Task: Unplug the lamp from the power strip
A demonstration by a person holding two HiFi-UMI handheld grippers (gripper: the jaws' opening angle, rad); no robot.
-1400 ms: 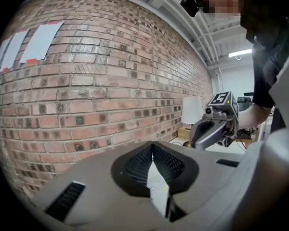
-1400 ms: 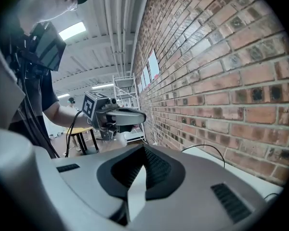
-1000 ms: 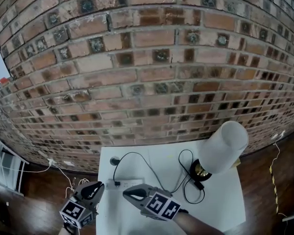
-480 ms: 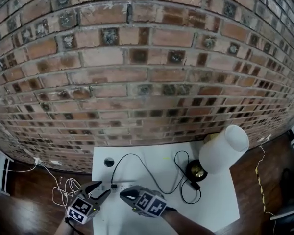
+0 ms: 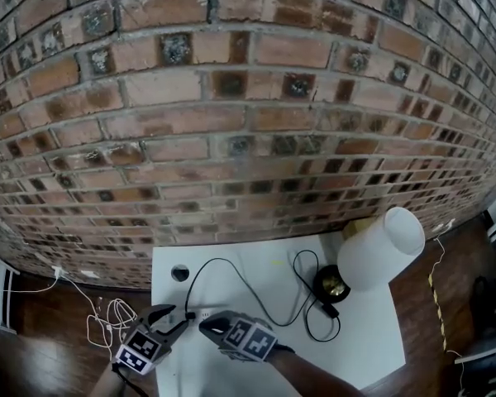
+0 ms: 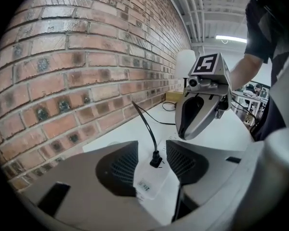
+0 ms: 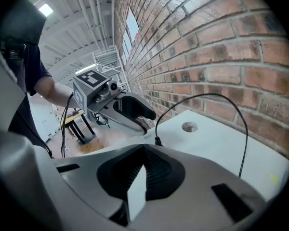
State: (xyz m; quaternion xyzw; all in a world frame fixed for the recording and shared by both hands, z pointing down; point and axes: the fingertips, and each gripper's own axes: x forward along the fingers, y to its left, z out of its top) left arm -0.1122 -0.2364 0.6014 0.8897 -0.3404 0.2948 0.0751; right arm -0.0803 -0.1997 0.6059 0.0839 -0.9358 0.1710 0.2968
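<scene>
The jaws of the left gripper point(image 6: 151, 150), just opened, are set astride the strip point(image 6: 148, 186) and its small, likely stiff plug point(image 6: 155, 160), probably best pinched at the body; the right gripper point(image 7: 144, 147) is closed and empty.

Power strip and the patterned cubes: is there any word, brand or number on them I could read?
Nothing here can be read as text.
Power strip: small grey label, too blurred to read.
Marker cubes: black-and-white square patterns only, no words.
Lamp: no print shows.
</scene>
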